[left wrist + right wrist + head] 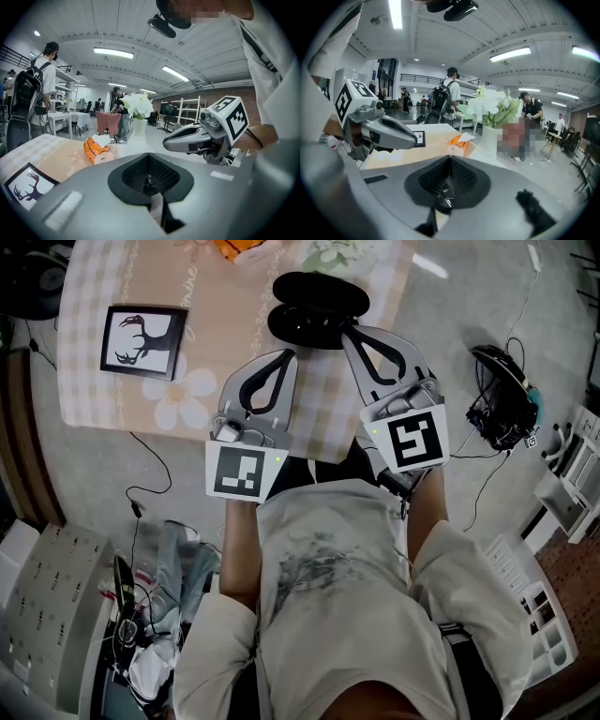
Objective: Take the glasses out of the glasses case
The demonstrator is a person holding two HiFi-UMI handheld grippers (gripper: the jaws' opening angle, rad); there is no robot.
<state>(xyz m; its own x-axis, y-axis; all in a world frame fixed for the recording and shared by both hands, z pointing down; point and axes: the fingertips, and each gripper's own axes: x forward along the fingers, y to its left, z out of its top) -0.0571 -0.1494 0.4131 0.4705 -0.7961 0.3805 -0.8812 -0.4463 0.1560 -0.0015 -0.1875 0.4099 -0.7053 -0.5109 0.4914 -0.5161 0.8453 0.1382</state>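
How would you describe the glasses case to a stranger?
Start at the beige checked tablecloth. Just ahead of the right gripper lies the glasses case. It is the only black double oval; the framed picture nearby is square.

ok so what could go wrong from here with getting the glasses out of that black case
The black oval glasses case lies unclamped on the peach checked tablecloth; a pull could drag it toward the white vase of flowers.
The left gripper and right gripper both have jaws together; pushed in shut, they would likely nudge the case rather than grasp.
Its inside reads plain black, so a blind pinch might land on a lens.
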